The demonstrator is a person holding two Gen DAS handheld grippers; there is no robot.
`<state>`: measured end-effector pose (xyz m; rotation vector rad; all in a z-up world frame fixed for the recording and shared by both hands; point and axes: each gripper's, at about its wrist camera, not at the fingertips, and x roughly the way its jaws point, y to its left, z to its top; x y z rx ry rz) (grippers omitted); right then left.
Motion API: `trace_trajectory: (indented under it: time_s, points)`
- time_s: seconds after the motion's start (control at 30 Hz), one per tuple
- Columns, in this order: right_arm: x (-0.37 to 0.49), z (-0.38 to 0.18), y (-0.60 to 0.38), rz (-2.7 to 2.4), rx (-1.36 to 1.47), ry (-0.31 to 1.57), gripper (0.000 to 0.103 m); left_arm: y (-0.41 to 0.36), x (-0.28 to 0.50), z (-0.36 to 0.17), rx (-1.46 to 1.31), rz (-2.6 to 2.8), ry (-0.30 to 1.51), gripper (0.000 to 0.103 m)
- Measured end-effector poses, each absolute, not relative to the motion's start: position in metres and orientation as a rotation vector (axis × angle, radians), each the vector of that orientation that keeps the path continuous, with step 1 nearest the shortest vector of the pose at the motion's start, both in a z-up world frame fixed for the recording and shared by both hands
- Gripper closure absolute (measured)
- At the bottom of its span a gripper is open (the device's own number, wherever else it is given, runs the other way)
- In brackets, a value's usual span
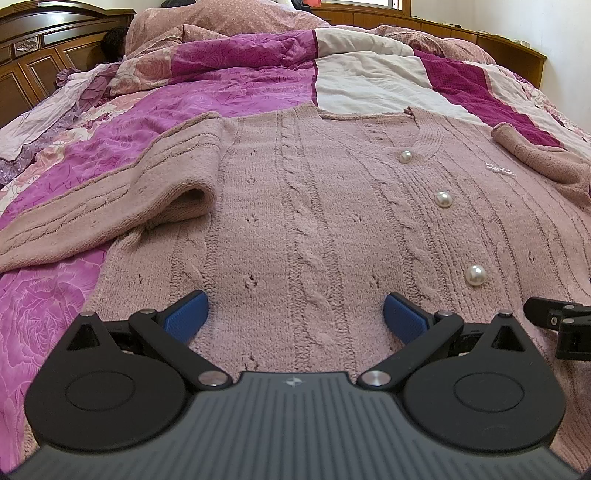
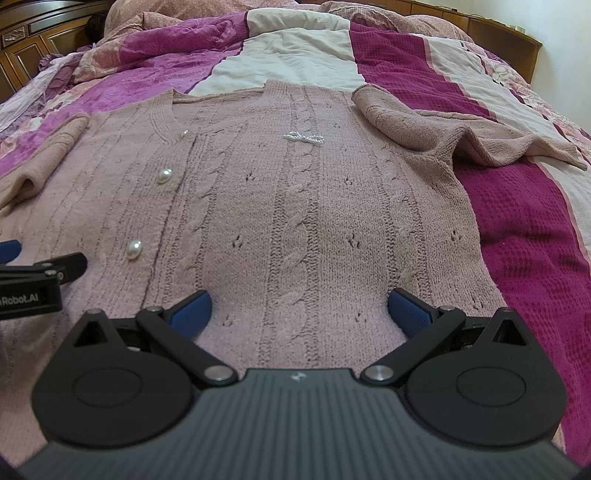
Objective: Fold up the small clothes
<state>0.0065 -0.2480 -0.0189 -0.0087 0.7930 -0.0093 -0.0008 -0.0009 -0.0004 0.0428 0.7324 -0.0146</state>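
A dusty-pink cable-knit cardigan (image 1: 314,206) with pearl buttons (image 1: 443,199) lies flat, front up, on the bed; it also shows in the right wrist view (image 2: 295,206). Its left sleeve (image 1: 110,206) is spread out to the left, partly rolled. Its right sleeve (image 2: 461,133) lies out to the right. A small pearl bow (image 2: 304,137) sits on the chest. My left gripper (image 1: 295,317) is open, low over the hem's left half. My right gripper (image 2: 299,310) is open, low over the hem's right half. Both are empty.
The cardigan rests on a magenta, pink and cream patchwork quilt (image 1: 229,88) covering the bed (image 2: 524,236). A dark wooden headboard (image 1: 33,55) stands at the back left, with bunched bedding (image 1: 221,18) in front of it. A white wall (image 1: 546,26) is at the right.
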Motion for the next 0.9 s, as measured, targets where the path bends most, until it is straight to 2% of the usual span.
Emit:
trace_trajectory:
  time_s: [0.9]
  points:
    - [0.0085,-0.0191,-0.2484,-0.01,-0.002,0.797,0.0,-0.0013,-0.0002,-0.0001,0.043,-0.015,0.736,0.0]
